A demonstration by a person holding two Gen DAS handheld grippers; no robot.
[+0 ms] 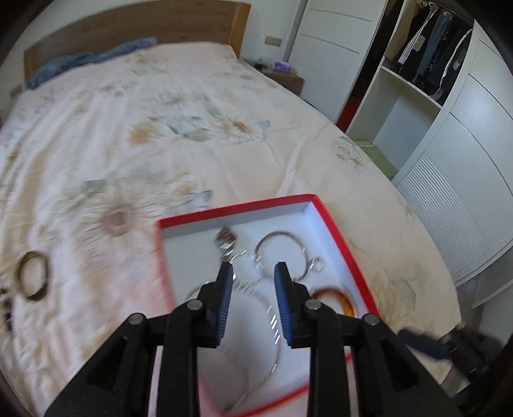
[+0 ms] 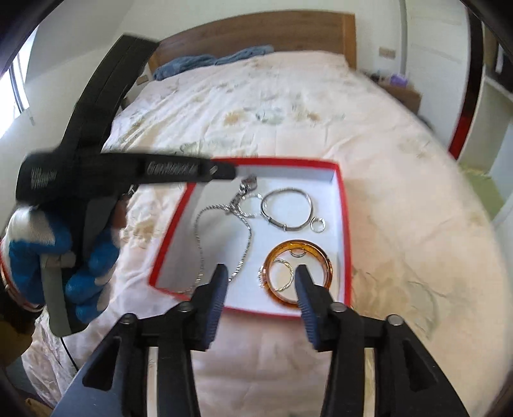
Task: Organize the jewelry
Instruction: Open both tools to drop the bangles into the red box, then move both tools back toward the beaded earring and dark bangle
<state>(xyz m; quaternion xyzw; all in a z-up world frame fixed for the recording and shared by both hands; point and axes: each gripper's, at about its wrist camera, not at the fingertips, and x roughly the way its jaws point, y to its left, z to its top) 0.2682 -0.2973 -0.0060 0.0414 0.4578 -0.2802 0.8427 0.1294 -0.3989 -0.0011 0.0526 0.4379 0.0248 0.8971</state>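
A red-rimmed white box (image 2: 342, 205) lies on the bed; it also shows in the left wrist view (image 1: 333, 221). Inside lie a silver bangle (image 2: 286, 209), an amber bangle (image 2: 323, 259), a silver chain with pendant (image 2: 224, 211) and small rings (image 2: 317, 224). My left gripper (image 1: 253, 269) is open and empty just above the box, over the chain (image 1: 256, 288); the right wrist view shows it (image 2: 224, 170) at the box's far left rim. My right gripper (image 2: 261, 272) is open and empty above the box's near edge. A dark bangle (image 1: 33, 276) lies on the bedspread, left of the box.
The floral bedspread (image 1: 192, 128) spreads all around the box. A blue towel (image 2: 211, 61) lies by the wooden headboard (image 2: 256, 29). A white wardrobe with hanging clothes (image 1: 433, 48) stands to the right of the bed, beside a nightstand (image 1: 285, 78).
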